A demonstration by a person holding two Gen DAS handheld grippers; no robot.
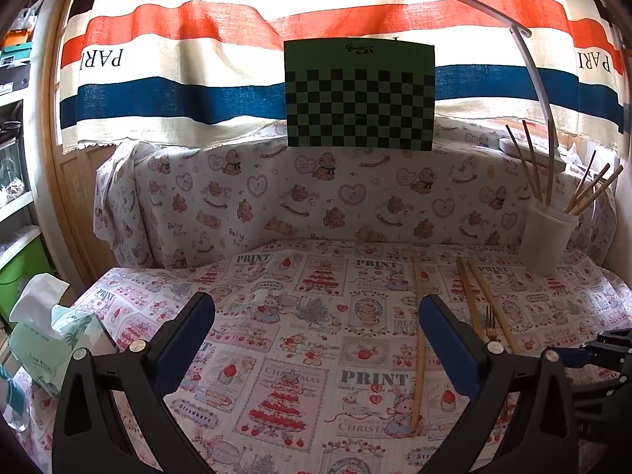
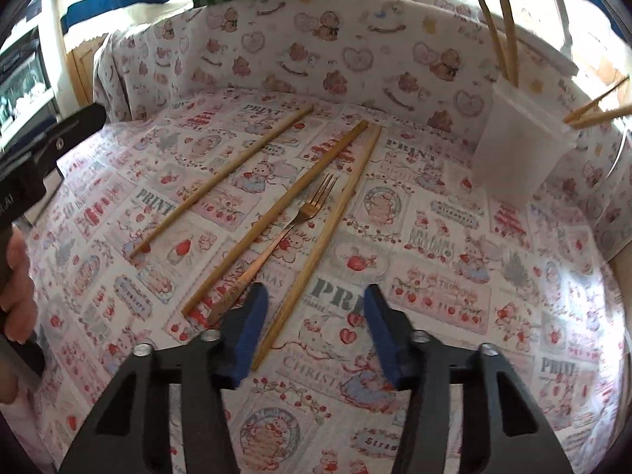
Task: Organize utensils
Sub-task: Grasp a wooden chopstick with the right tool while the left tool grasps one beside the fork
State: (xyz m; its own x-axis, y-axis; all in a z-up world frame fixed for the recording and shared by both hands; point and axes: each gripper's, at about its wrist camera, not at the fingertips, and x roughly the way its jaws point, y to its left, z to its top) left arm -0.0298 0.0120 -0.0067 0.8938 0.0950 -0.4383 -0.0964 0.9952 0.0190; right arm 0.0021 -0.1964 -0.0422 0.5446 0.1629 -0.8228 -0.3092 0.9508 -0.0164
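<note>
Partway done: several chopsticks (image 1: 531, 166) are already standing in the cup (image 2: 517, 154) near the table's (image 2: 513, 316) far right corner. Three sticks (image 2: 316, 245) and a fork (image 2: 292, 221) are lying mid-table. Right claw (image 2: 312, 335) is hovering spread, empty; left claw (image 1: 316, 339) likewise.

Green checkerboard card (image 1: 359, 93) against striped curtain (image 1: 197, 59); tissue pack (image 1: 51, 339) at printed tablecloth (image 1: 276, 339) left edge.

A patterned tablecloth (image 2: 454, 276) carries three loose chopsticks (image 2: 221, 179), a fork (image 2: 288, 229) and a white cup (image 2: 517, 150).
</note>
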